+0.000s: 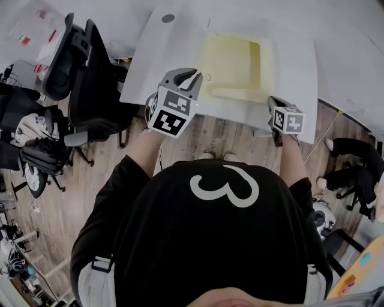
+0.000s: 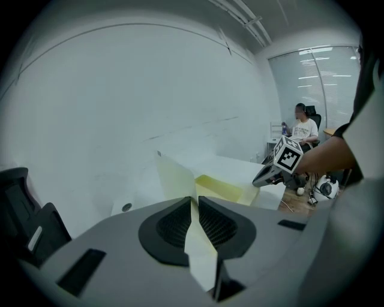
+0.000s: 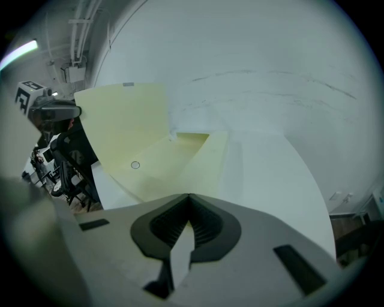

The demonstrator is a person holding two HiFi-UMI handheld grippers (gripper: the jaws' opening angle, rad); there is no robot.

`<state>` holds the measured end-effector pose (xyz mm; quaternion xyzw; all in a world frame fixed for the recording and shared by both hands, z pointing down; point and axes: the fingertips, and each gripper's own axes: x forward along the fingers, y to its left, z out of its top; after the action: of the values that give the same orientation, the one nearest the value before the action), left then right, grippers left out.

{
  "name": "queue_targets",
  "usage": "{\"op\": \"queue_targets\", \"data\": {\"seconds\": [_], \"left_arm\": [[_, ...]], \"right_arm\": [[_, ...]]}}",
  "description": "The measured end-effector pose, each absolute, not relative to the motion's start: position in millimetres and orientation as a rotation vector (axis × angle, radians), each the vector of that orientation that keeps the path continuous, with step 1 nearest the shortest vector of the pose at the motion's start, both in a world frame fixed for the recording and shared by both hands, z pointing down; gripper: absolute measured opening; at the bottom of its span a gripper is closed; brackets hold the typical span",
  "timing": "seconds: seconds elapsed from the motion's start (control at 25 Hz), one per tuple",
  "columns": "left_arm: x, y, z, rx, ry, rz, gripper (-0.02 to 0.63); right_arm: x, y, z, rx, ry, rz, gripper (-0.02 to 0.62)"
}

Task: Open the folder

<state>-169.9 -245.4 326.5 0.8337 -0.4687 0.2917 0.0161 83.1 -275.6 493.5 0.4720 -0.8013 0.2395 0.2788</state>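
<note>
A pale yellow folder point(image 1: 231, 60) lies on the white table point(image 1: 294, 66). My left gripper point(image 1: 193, 77) is shut on the edge of its cover point(image 2: 174, 177), which stands lifted off the table; the sheet runs between the pads in the left gripper view point(image 2: 195, 201). The raised cover point(image 3: 123, 129) fills the left of the right gripper view, with the folder's inside point(image 3: 174, 159) lying flat beside it. At the folder's near right corner my right gripper point(image 1: 271, 101) is shut on a thin pale edge of the folder point(image 3: 187, 207).
Black office chairs point(image 1: 90, 78) stand left of the table. A round cable hole point(image 1: 168, 18) sits at the table's far left. A person point(image 2: 303, 129) sits at a desk in the background. Wooden floor lies below the table's near edge.
</note>
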Motion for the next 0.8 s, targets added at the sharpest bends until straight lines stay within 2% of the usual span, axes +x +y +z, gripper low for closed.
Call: {"op": "queue_targets", "data": {"seconds": [0.8], "left_arm": [[-259.9, -244.0, 356.9, 2.464, -1.467, 0.735, 0.046]], "right_arm": [[84.1, -275.2, 495.7, 1.363, -2.075, 0.651, 0.023]]}}
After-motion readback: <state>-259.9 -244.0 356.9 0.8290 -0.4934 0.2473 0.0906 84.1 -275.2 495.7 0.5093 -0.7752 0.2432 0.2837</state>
